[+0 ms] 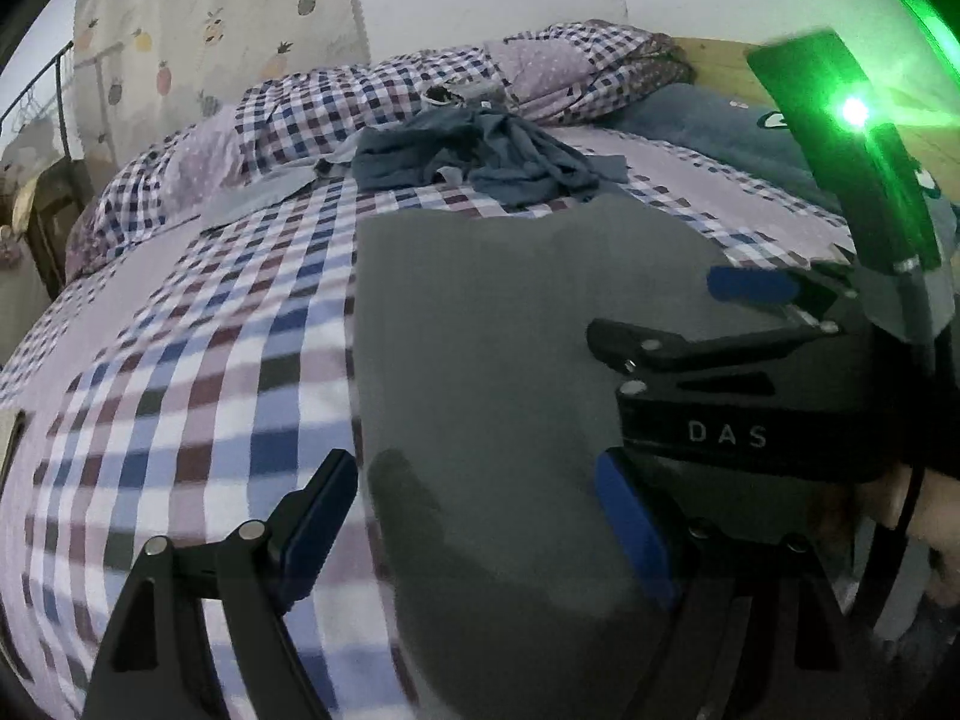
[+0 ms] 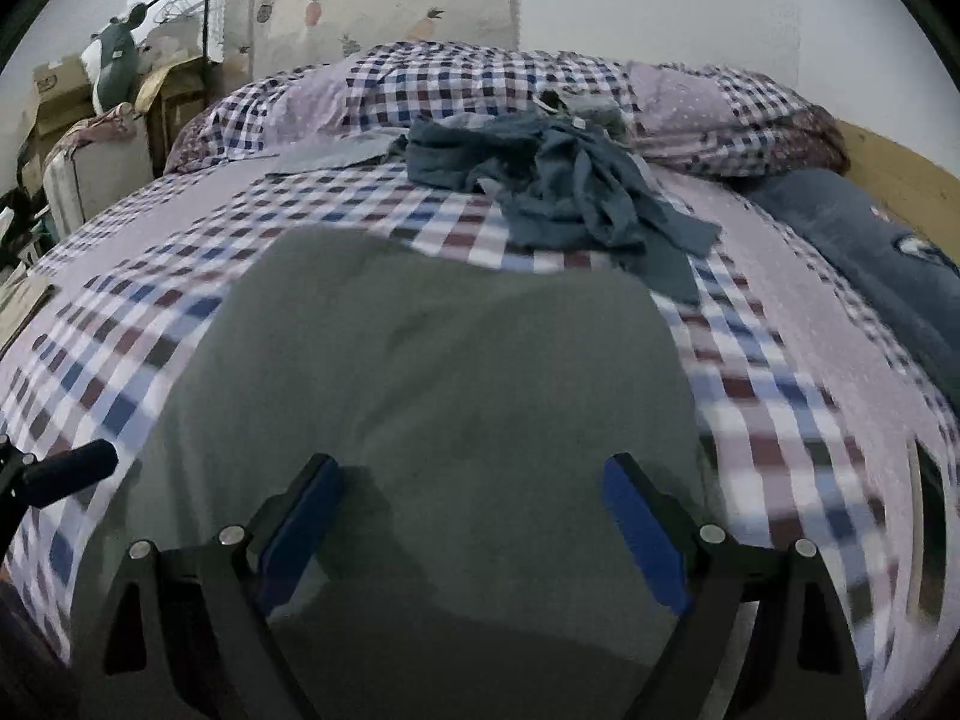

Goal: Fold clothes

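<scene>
Garment, one grey piece, lay flat on the checked bed; one crumpled blue pile sat beyond it. Two grippers, left and right, hovered over the grey cloth, fingers spread, grasping nothing.

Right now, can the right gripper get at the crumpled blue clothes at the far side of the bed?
Probably yes. The right gripper hangs open and empty over the flat grey garment, and the blue clothes lie straight ahead on the checked bedspread with nothing in between, though it would have to reach forward past the grey garment.
</scene>
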`<state>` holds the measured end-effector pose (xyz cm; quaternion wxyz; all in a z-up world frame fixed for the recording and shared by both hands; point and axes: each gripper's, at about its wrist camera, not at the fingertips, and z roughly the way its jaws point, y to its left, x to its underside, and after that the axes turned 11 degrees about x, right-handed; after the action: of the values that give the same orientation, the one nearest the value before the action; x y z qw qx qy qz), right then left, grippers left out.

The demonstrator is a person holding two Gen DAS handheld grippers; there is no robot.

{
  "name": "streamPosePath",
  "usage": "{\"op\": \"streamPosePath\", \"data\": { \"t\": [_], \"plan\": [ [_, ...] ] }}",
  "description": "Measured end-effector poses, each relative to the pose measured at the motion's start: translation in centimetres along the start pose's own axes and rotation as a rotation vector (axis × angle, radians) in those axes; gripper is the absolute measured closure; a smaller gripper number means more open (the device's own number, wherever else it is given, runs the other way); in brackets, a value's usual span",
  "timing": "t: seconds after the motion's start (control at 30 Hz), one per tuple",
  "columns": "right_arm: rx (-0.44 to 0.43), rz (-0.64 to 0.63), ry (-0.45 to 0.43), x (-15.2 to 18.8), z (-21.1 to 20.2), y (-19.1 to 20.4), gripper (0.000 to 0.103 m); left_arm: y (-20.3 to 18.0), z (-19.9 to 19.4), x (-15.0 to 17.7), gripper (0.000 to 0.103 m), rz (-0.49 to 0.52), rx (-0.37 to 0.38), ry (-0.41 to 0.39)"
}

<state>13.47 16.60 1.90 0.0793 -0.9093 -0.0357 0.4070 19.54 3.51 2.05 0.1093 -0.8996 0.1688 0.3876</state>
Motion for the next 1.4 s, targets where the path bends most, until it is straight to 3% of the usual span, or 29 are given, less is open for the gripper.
{"op": "streamPosePath", "data": {
  "t": [0.37,0.53,0.87,0.97,1.2,1.4],
  "plan": [
    [0.017,0.058,0.077,5.6,-5.3,-0.2,0.011,1.8,-2.3,2.7,0.018,-0.135,0.103,0.089],
    [0.036,-0.025,0.091,7.3,-6.9,0.5,0.011,2.3,-2.8,3.9,0.018,-0.162,0.154,0.125],
    [0.048,-0.146,0.251,10.0,-7.7,1.4,0.011,4.1,-2.7,5.3,0.018,-0.279,0.254,0.236],
    [-0.001,-0.083,0.241,9.8,-9.0,0.6,0.011,5.4,-2.7,6.0,0.018,-0.390,0.349,0.261],
    [-0.063,0.051,0.158,8.4,-12.5,-1.9,0.011,9.8,-2.5,8.0,0.018,-0.766,0.687,0.228],
    [-0.157,0.128,0.070,7.7,-14.8,-3.2,0.011,10.2,-1.8,8.3,0.018,-0.843,0.804,0.204]
  ]
}}
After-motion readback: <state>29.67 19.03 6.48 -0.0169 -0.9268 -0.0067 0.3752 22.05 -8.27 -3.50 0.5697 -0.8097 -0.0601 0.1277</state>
